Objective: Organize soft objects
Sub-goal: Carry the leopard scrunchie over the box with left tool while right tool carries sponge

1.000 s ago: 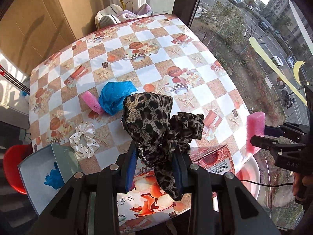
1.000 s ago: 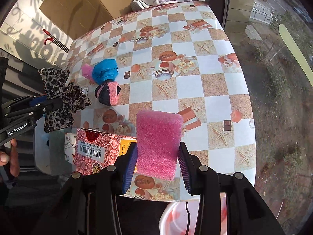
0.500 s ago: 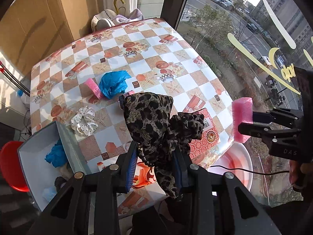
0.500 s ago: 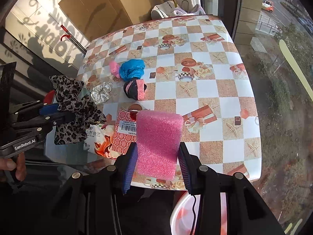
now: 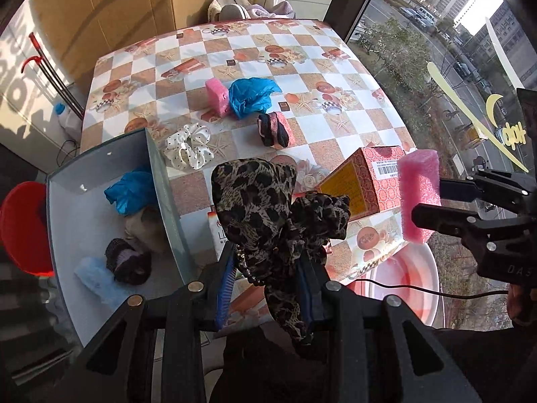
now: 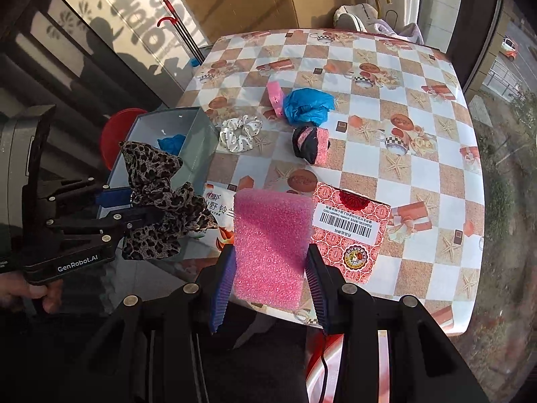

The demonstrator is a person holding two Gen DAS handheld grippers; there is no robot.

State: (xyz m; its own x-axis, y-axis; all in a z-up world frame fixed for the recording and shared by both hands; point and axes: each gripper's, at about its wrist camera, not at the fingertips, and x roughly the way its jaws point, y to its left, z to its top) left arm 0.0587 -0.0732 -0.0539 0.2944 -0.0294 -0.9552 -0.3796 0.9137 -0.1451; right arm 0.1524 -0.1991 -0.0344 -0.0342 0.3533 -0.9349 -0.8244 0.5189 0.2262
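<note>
Sunlit window [image 5: 436, 50] beside checkered table [image 5: 335, 67].

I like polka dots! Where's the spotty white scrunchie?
In both views the scrunchie lies on the table, beside the grey box, near the pink sponge.

A table [image 5: 352, 67] with a checkered cloth bears a small pink sponge [image 5: 216, 95] touching a blue bag [image 5: 250, 95]; nearer, a dotted white scrunchie [image 5: 188, 146] left, a black-and-pink bundle [image 5: 275, 129] right; two printed boxes [image 6: 349, 231] at the near edge.
</note>
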